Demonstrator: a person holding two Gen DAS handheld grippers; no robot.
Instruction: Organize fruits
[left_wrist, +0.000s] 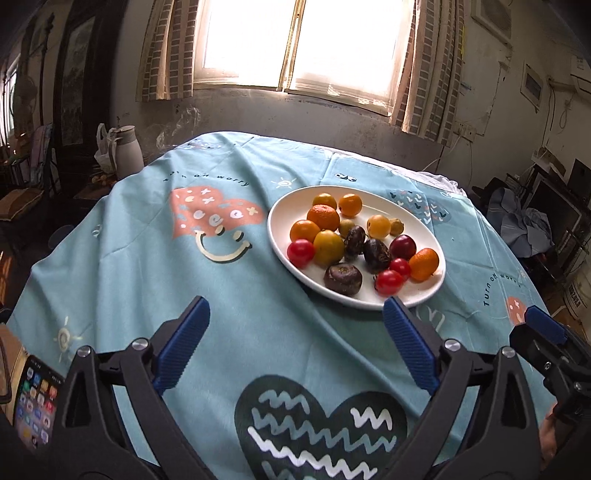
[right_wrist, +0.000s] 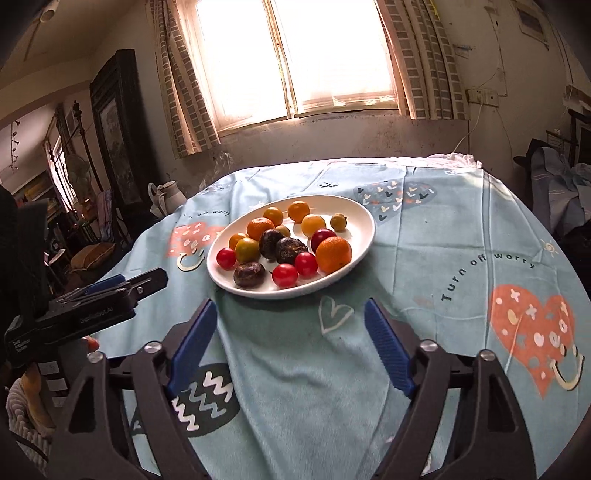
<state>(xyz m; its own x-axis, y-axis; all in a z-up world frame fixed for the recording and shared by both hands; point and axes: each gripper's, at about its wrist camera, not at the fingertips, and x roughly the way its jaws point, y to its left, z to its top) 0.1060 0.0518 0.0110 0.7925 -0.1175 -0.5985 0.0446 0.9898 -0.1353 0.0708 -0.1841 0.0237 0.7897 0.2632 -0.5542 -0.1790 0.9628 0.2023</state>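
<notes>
A white oval plate (left_wrist: 276, 221) sits on the light blue tablecloth (left_wrist: 221, 295), a little right of centre in the left wrist view. It holds several small fruits: oranges (left_wrist: 323, 217), red cherry tomatoes (left_wrist: 301, 253), dark wrinkled passion fruits (left_wrist: 342, 279) and yellow ones (left_wrist: 378, 226). My left gripper (left_wrist: 295, 302) is open and empty, just short of the plate's near rim. In the right wrist view the plate (right_wrist: 364, 221) lies ahead, with an orange (right_wrist: 333, 253) near its right side. My right gripper (right_wrist: 291, 304) is open and empty in front of it. The left gripper (right_wrist: 125, 282) shows at the left.
A white jug (left_wrist: 127, 151) with a plastic bag stands beyond the table's far left edge. A lit phone (left_wrist: 35, 402) lies at the near left. The right gripper's finger (left_wrist: 543, 325) shows at the right edge. A bright window is behind; furniture and clutter stand on both sides.
</notes>
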